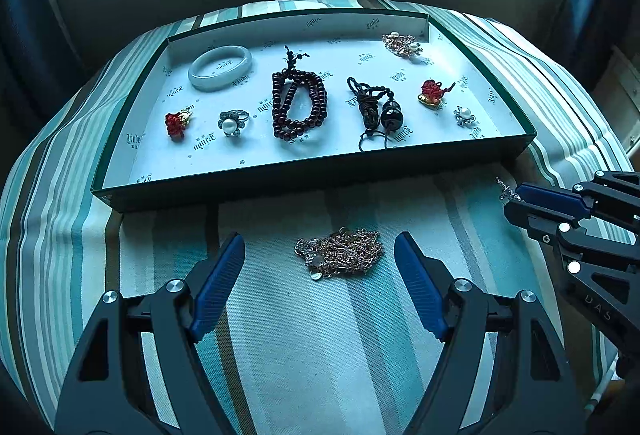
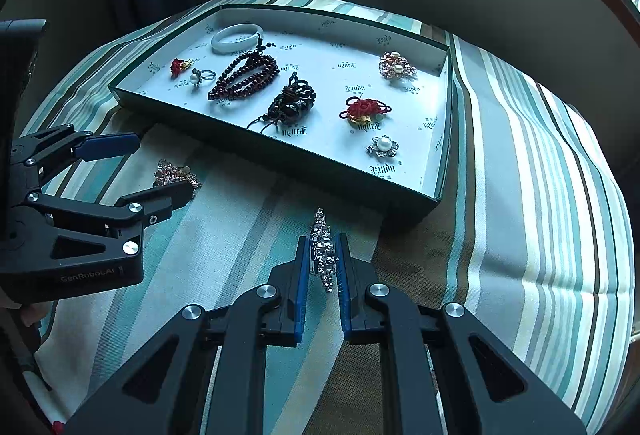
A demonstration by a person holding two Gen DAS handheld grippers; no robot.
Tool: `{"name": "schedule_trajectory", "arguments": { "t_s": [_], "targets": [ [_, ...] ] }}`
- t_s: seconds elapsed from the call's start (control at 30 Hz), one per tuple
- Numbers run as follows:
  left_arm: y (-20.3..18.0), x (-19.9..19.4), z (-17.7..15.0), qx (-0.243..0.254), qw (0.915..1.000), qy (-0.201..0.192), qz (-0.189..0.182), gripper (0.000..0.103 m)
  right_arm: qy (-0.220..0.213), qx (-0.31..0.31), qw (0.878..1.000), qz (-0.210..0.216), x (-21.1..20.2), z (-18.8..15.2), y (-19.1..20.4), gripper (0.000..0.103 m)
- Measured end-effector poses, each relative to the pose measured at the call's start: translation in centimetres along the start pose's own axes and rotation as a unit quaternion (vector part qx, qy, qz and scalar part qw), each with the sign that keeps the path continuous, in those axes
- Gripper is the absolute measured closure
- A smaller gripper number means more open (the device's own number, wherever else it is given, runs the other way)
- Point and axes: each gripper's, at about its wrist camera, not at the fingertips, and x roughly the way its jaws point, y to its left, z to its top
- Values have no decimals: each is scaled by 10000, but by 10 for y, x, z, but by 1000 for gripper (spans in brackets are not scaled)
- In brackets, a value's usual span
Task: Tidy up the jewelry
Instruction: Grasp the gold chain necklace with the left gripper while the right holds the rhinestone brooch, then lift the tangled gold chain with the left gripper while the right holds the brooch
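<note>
Gold chain (image 1: pixel 340 253) — one, boxed pieces — nine, crystal piece (image 2: pixel 324 251) — one.

You had a sparkling crystal brooch (image 2: pixel 323 251) pinched in your right claw (image 2: pixel 325 241), a tangled gold chain (image 1: pixel 340 253) lying between your left claw's (image 1: pixel 320 247) spread tips.

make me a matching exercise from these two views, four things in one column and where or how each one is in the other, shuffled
Things:
1. pale bangle
2. gold chain pile
3. rhinestone piece
4. left hand-held gripper

Places or states:
A. clamped between the shut pads of the right hand-held gripper
B. lying in the tray, near a far corner
C. open, fingers either side of a heap on the cloth
D. on the striped cloth, outside the tray

Pairs: 1-B, 2-D, 3-A, 4-C
</note>
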Motion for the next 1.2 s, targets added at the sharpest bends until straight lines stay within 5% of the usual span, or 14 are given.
{"name": "schedule_trajectory", "arguments": {
  "t_s": [0.27, 0.4, 0.5, 0.57, 0.83, 0.97, 1.2],
  "targets": [
    [-1, 8, -1, 67, 9999, 115, -83, 46, 8, 97, 9999, 136, 2, -1, -6, 90],
    [-3, 6, -1, 138, 9998, 78, -132, 68, 33, 123, 9998, 157, 4, -2, -7, 90],
    [-4, 5, -1, 207, 9996, 84, -180, 74, 38, 116, 9998, 160, 5, -3, -6, 90],
    [-2, 4, -1, 204, 9994, 77, -271, 89, 43, 106, 9998, 161, 5, -3, -5, 90],
    [6, 1, -5, 158, 9993, 100, -321, 88, 56, 86, 9998, 190, 6, -4, -2, 90],
    [8, -7, -6, 91, 9996, 1, -272, 52, 66, 92, 9997, 205, 7, -4, -3, 90],
    [6, -5, -10, 153, 9994, 98, -278, 51, 80, 81, 9997, 231, 8, -5, -2, 90]
  ]
}}
